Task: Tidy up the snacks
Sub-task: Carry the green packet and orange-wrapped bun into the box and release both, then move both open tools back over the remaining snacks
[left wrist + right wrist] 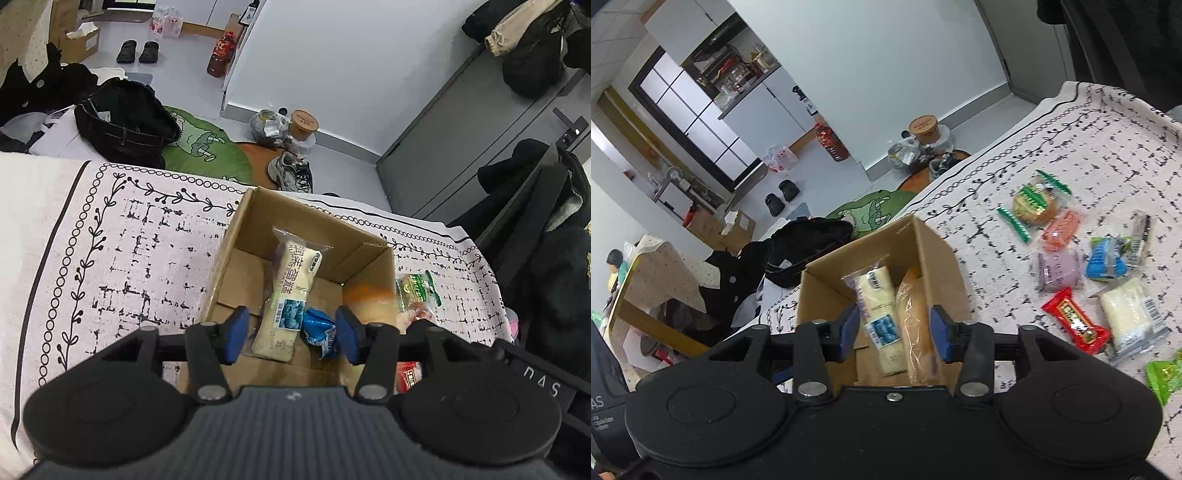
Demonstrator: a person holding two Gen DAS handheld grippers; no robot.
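Note:
An open cardboard box (236,236) stands on the patterned tablecloth. In it lie a long white cake packet (291,295) and a small blue snack (319,328). My left gripper (291,334) hangs over the box's near end, jaws apart, pads pressing nothing. An orange blur (369,295) shows at the box's right wall. In the right wrist view my right gripper (894,332) is open over the same box (938,251). Below it a clear-wrapped bread (916,325) lies beside the white packet (877,317). Several loose snacks lie to the right, among them a red bar (1075,321).
More packets sit on the cloth: a green-edged round cake (1032,203), a purple one (1058,273), a blue one (1106,260) and a white one (1130,317). The table's far edge (332,201) drops to a floor with shoes and bags. A dark coat (546,258) hangs at the right.

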